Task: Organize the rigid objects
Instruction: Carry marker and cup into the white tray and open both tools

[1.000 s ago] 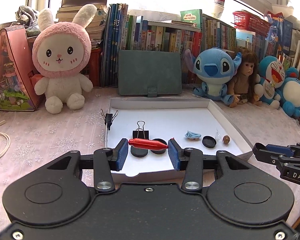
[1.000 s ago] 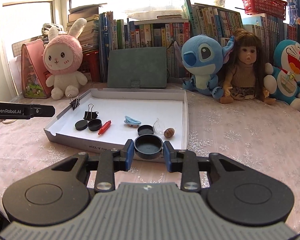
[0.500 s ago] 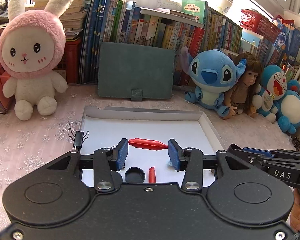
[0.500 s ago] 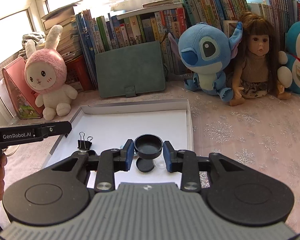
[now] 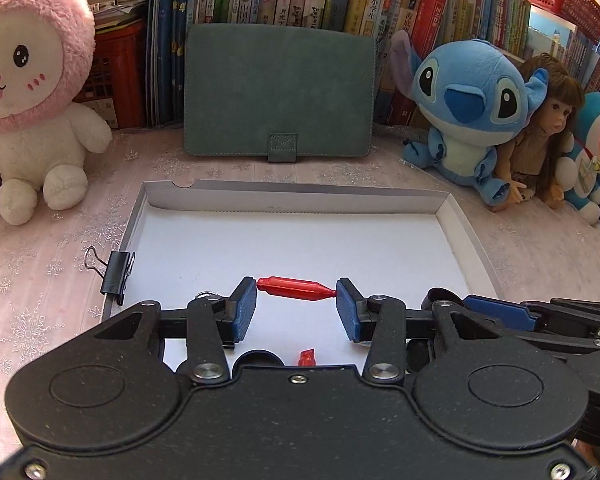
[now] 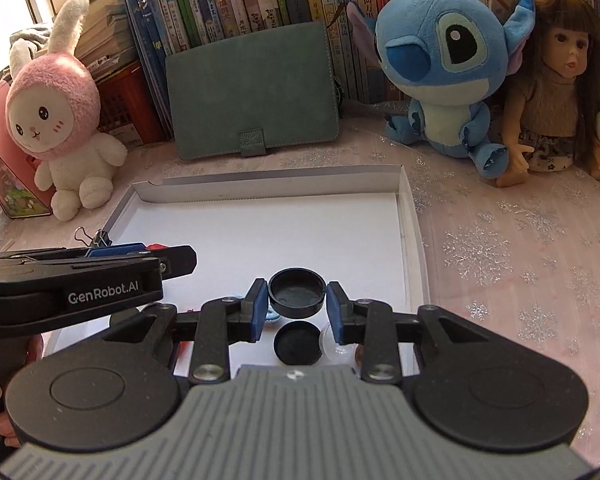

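Over the white tray [image 5: 466, 236] on the desk, the right tool [image 6: 297, 309] pinches a light, stiff black cap [image 6: 297, 293] across its rim, while the left tool [image 5: 296, 307] clamps a slick red capsule [image 5: 295, 288] end to end (a slip-prone hold, I'd say).

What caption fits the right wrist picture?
Right gripper holds a black cap over the white tray.

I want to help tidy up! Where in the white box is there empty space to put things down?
The far half of the shallow white cardboard box is bare, between its back wall and the held red plastic cap and round black lid. The near end is crowded: another black lid and small bits lie under the grippers.
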{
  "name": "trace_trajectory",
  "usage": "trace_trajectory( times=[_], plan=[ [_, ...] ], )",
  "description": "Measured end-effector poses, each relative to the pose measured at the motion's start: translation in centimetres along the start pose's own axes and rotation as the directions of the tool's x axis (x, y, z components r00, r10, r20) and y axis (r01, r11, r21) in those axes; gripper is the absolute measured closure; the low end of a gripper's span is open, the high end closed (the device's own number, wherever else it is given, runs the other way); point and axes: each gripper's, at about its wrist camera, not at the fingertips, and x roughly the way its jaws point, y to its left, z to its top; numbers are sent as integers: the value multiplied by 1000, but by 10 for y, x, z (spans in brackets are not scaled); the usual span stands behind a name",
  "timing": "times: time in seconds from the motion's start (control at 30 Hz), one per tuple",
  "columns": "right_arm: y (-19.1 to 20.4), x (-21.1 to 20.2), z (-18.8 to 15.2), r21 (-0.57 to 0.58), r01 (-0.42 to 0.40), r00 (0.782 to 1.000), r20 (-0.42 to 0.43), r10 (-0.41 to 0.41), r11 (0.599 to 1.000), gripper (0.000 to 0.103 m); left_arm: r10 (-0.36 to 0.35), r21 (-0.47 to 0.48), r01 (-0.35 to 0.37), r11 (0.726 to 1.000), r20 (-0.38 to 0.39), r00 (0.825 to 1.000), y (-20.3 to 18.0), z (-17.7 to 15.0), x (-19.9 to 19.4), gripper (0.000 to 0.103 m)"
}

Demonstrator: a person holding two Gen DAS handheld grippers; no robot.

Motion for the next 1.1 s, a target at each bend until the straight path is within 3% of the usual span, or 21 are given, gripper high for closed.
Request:
trace_trajectory(
  times=[0.63,1.1],
  plan=[
    [0,25,-2,-45,35,999,-32,-37,998,65,32,29,-31,999,-46,998,-4,-7,27,61],
    [0,32,-5,-56,40,998,-44,-43,998,65,36,43,-34,999,-39,999,-3,-12,30,61]
  ],
)
